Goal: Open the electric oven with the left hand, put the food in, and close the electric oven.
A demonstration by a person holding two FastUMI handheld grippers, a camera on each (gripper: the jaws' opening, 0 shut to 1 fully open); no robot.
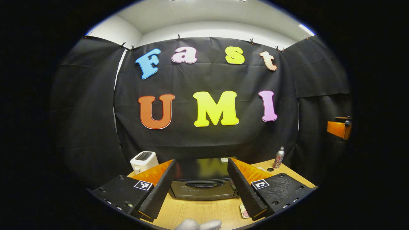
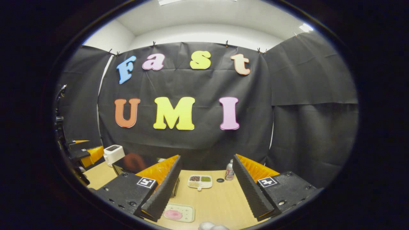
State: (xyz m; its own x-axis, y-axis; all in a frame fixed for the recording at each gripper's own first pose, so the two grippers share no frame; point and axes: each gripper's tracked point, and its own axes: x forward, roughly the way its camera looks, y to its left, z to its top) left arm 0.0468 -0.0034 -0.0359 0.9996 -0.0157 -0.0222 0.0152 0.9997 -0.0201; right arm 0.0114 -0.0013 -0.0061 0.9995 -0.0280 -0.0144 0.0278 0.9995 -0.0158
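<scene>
- The left claw [image 1: 201,188] hangs released above the counter [image 1: 198,210], fingers spread wide and grasping nothing.
- The electric oven [image 1: 203,179] sits straight ahead between those fingers, its door shut.
- A white toaster [image 1: 144,160] stands to its left, a can [image 1: 278,157] to its right.
- The right claw [image 2: 206,188] is likewise released and empty.
- A tray with pink food [image 2: 179,213] lies on the counter just by its left finger; a divided dish [image 2: 200,181] lies farther off.

Black oven [image 1: 202,179], white toaster [image 1: 144,160], pale wood table [image 1: 201,210].
</scene>
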